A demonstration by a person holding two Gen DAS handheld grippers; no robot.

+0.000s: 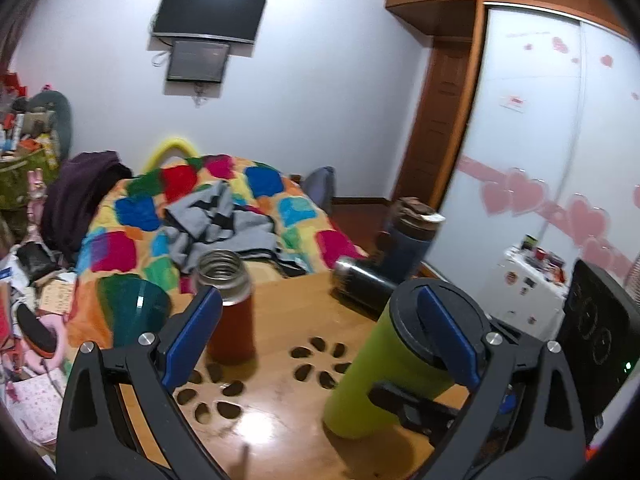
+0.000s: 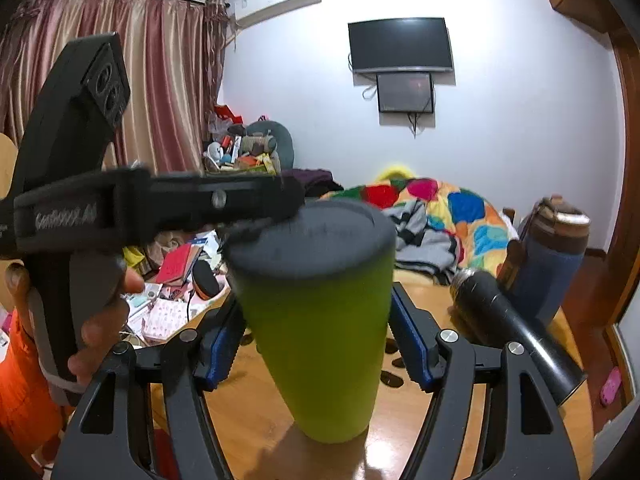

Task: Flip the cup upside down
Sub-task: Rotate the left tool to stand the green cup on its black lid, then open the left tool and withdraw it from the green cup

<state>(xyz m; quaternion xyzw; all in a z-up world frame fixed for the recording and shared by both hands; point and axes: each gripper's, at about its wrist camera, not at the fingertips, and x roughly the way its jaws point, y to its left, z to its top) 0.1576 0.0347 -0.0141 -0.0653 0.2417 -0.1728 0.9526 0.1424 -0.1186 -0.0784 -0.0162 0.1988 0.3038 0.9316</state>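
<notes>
Green cup: standing on the wooden table, tilted a touch, its wide black end facing up and the narrower end on the wood; contents hidden.
Right gripper: straddling the cup low on its body, blue pads close on either side — contact isn't clear from here, so I cannot tell whether it is clamped or loose.
Left gripper: jaws spread wide, one blue pad lying across the cup's black top, the other out beside the red bottle; nothing held between them.
Left hand: wrapped round the left gripper's handle, seen from the right wrist camera.
Red bottle: upright on the table, lid off, threaded steel mouth open; inside not visible.
Teal cup: at the table's left edge, appears mouth down.
Black flask: lying on its side, right of the green cup.
Blue bottle: upright behind the flask, brown cap on.
Bed: patchwork quilt behind the table, grey clothing heaped on it.
</notes>
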